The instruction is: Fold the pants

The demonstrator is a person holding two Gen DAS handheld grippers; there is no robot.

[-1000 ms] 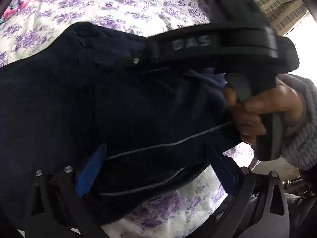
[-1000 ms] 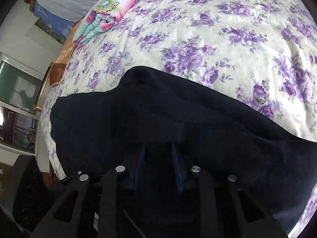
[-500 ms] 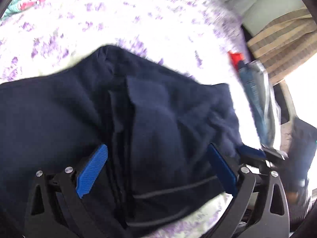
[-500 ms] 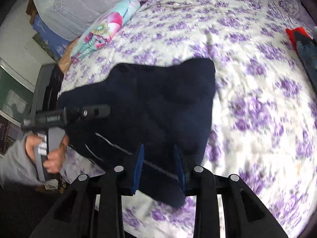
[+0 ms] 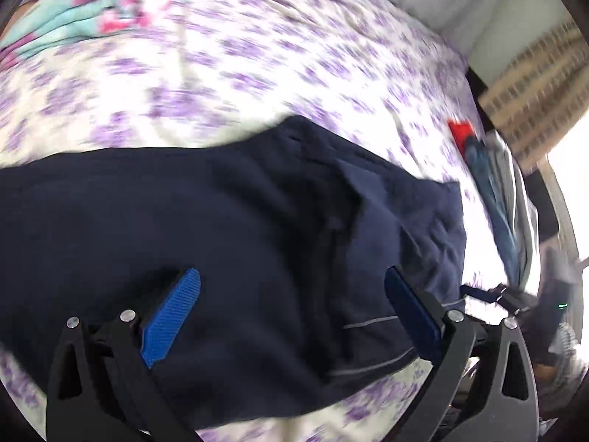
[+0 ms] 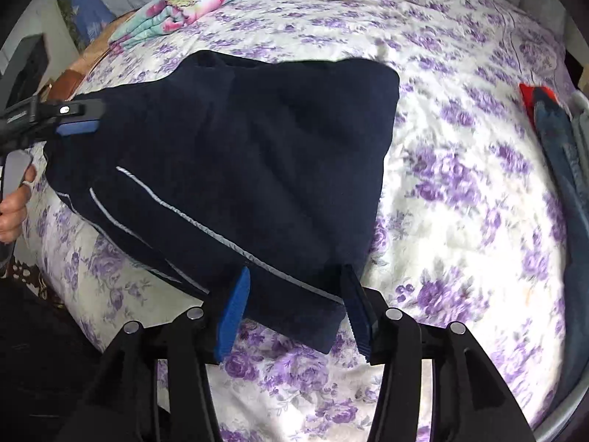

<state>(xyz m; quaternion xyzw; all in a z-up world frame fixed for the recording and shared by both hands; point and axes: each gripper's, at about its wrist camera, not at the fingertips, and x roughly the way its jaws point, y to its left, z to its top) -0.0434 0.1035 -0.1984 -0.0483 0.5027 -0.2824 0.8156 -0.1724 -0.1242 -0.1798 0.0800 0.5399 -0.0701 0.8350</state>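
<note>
**A:** What is the biggest thing in front of you?

**B:** You face one bed (image 6: 460, 199), its cream sheet printed with purple flowers. Your pants (image 6: 257, 154) lie on it near the front edge, a single pair, dark navy, folded over into a thick, roughly four-sided stack with soft creases.

**A:** Any trim on them?

**B:** You can count three thin pale piping lines running slantwise along the near side in the right wrist view. No brand or label reads on the cloth.

**A:** What else lies on the bed?

**B:** One bright folded cloth (image 6: 191, 3) in pink and teal at the far end, and by the right edge a pile of laundry (image 6: 559, 147), blue and grey with a red piece on top.

**A:** And your tools?

**B:** Your right gripper (image 6: 294, 309) straddles the near corner of the pants; its fingers are spreading, the blue pads clear of the cloth on both sides. Your left gripper (image 5: 291, 316) hovers over the pants with its fingers wide apart, gripping nothing. In the right wrist view you see it at the left edge, held by your left hand (image 6: 14, 210). It bears some lettering, too small to read.
</note>
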